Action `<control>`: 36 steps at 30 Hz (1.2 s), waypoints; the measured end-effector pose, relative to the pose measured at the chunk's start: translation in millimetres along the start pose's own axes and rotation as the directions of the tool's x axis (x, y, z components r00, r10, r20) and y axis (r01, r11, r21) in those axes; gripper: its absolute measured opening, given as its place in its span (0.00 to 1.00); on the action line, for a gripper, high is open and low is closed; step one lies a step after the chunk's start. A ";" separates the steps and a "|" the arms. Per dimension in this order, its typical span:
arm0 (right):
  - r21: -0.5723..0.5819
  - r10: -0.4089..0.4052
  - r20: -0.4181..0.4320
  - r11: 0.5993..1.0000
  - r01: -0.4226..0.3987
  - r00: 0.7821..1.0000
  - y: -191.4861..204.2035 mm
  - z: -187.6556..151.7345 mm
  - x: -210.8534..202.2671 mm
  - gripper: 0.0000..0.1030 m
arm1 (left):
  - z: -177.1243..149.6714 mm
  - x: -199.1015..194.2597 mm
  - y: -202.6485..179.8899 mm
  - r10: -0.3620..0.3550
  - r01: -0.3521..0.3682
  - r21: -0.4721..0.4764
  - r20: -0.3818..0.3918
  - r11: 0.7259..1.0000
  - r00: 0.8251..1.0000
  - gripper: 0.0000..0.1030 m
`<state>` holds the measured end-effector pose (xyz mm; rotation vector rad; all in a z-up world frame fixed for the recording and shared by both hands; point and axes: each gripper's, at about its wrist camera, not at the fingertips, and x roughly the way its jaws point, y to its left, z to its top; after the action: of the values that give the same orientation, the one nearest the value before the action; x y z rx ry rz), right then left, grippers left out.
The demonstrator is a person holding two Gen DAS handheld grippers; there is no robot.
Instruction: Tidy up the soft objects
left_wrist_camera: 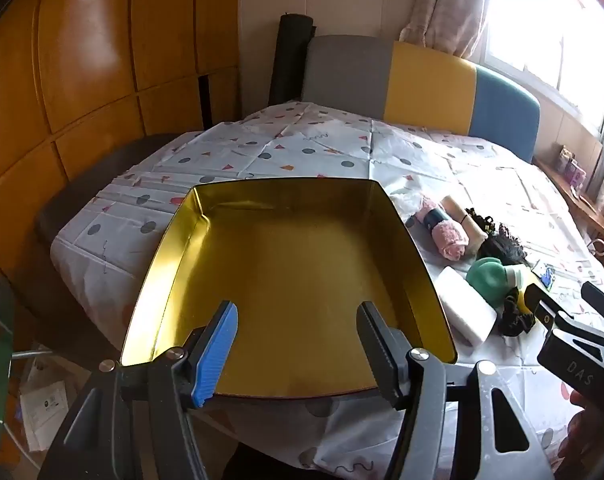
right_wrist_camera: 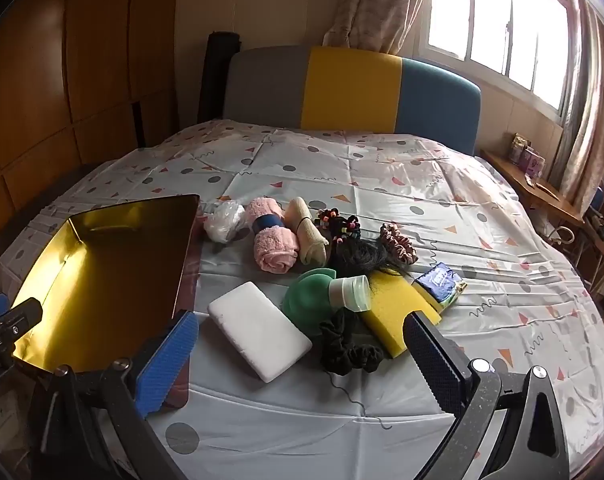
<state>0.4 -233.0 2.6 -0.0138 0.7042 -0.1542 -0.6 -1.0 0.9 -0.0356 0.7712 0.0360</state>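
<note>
A gold-lined tin tray (left_wrist_camera: 286, 264) sits empty at the near left corner of the bed, on a patterned plastic sheet (right_wrist_camera: 341, 184) that covers the mattress. It is presumably the container the soft things are meant to go into, which would explain why it lies within easy reach of both hands.

The left gripper (left_wrist_camera: 298, 356) hovers over the tray's near rim with its 2 fingers spread and nothing between them, as if ready to steady the tray. The right gripper (right_wrist_camera: 302, 360) is held wide open, empty, aimed downward at the pile to the right of the tray.

The soft objects lie clustered beside the tray's right wall, toward the bed's near edge. Nearest is a white sponge block (right_wrist_camera: 260, 330), lying flat and closest to the right gripper's fingers, likely the first pick. Just beyond it are a black scrunchie (right_wrist_camera: 347, 346), a yellow sponge (right_wrist_camera: 397, 304) and a green silicone cup (right_wrist_camera: 307, 294) lying on its side. Farther back lie a rolled pink towel (right_wrist_camera: 272, 240) with a dark band, a beige roll (right_wrist_camera: 307, 232), a crumpled clear bag (right_wrist_camera: 224, 222), a dark hairpiece (right_wrist_camera: 357, 258), a pink scrunchie (right_wrist_camera: 399, 242) and a blue tissue pack (right_wrist_camera: 439, 282).

Nothing is in the tray yet, so sorting seems not yet begun.
</note>
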 end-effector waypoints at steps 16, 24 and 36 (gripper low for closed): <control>0.007 0.037 0.019 0.999 -0.037 0.999 2.8 -2.8 -3.0 1.00 | -4.3 1.7 -0.6 -0.017 0.017 -0.002 -0.004 1.000 1.000 0.61; 0.020 0.041 0.032 0.999 -0.042 0.999 0.6 -3.2 -4.7 1.00 | -1.6 0.5 1.9 0.009 -0.009 -0.007 0.011 1.000 1.000 0.61; 0.026 0.037 0.025 0.999 -0.037 0.999 -1.9 -4.3 -3.1 1.00 | -1.4 1.4 2.7 0.011 -0.010 -0.011 0.013 1.000 1.000 0.61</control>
<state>-5.0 -234.3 1.4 0.0222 0.6780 -0.1274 -0.7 1.7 -1.1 -0.0421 0.7582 0.0505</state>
